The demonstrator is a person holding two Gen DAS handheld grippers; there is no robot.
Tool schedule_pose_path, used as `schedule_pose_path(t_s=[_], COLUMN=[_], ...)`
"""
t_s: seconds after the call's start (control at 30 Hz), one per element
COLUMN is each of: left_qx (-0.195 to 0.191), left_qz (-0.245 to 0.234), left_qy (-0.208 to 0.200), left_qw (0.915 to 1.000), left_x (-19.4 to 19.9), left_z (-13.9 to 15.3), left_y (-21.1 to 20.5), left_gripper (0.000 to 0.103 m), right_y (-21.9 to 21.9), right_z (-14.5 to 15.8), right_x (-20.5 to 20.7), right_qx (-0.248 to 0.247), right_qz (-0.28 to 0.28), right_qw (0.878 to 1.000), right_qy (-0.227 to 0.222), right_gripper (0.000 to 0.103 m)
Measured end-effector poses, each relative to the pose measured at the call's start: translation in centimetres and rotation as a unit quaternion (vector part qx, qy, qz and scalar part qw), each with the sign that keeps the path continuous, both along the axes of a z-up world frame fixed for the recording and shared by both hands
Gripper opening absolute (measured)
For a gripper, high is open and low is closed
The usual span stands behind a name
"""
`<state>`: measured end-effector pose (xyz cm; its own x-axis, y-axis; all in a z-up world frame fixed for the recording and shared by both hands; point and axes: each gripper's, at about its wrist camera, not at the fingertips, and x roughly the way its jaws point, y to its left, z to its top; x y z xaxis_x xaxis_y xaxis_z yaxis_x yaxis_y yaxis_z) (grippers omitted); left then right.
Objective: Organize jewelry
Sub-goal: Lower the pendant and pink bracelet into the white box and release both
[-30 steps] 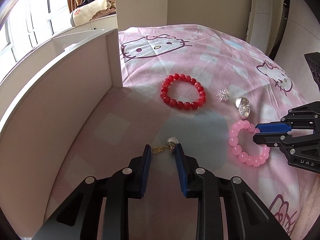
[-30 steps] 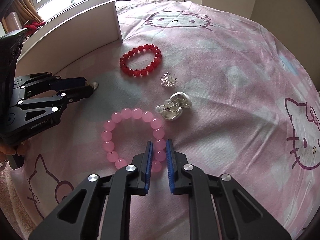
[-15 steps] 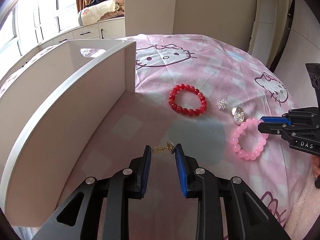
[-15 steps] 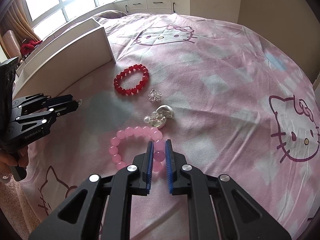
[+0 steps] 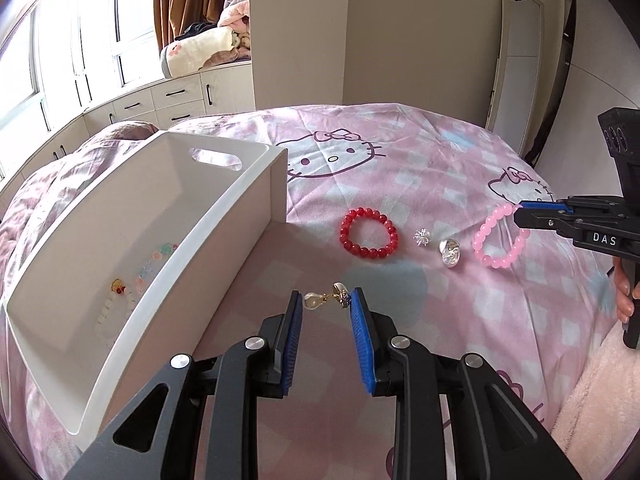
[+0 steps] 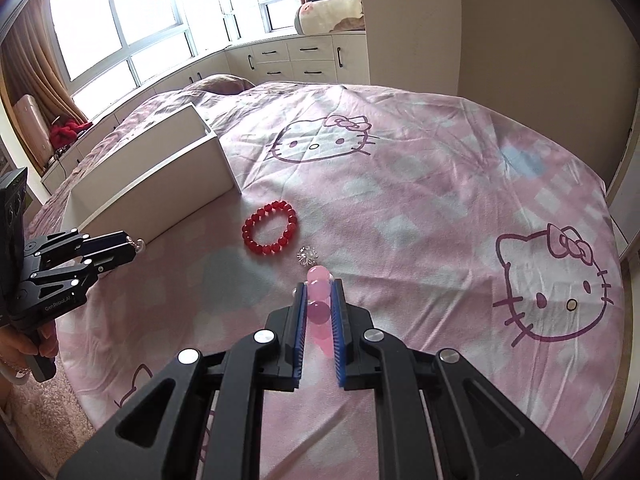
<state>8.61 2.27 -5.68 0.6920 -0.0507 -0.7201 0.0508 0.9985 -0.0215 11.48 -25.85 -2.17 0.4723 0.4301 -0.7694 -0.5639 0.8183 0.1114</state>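
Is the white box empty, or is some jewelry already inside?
Not empty. The white box already holds small pale and gold jewelry pieces on its floor; they are too small to identify.

home bedroom: bed (image 6: 440,184), curtained window (image 6: 120,20).

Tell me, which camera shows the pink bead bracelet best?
The left wrist view: the pink bracelet shows as a whole loop hanging from the right gripper. The right wrist view shows only a few beads between that gripper's fingers.
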Motion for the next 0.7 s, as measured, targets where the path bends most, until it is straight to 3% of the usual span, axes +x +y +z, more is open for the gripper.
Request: schedule_pose_path(t_s=[0.37, 0.7], left_qx=[0.018, 0.027], left_qz=[0.028, 0.069], left_qy=[-0.03, -0.037], left_qw=[0.999, 0.9966], left_x=[-2.2, -4.2], left_z=[5.6, 9.2], left_y=[4.5, 10.3], left_gripper=[0.029, 0.029], right_y=[1.8, 7.1], right_z=[6.8, 12.8], right_x=[0.8, 1.2], right_qx=[0.013, 0.019], right_qz=[0.018, 0.068], right_qw=[0.998, 0.992], right_qy=[-0.053, -0.101], right_gripper=[0.012, 0.012])
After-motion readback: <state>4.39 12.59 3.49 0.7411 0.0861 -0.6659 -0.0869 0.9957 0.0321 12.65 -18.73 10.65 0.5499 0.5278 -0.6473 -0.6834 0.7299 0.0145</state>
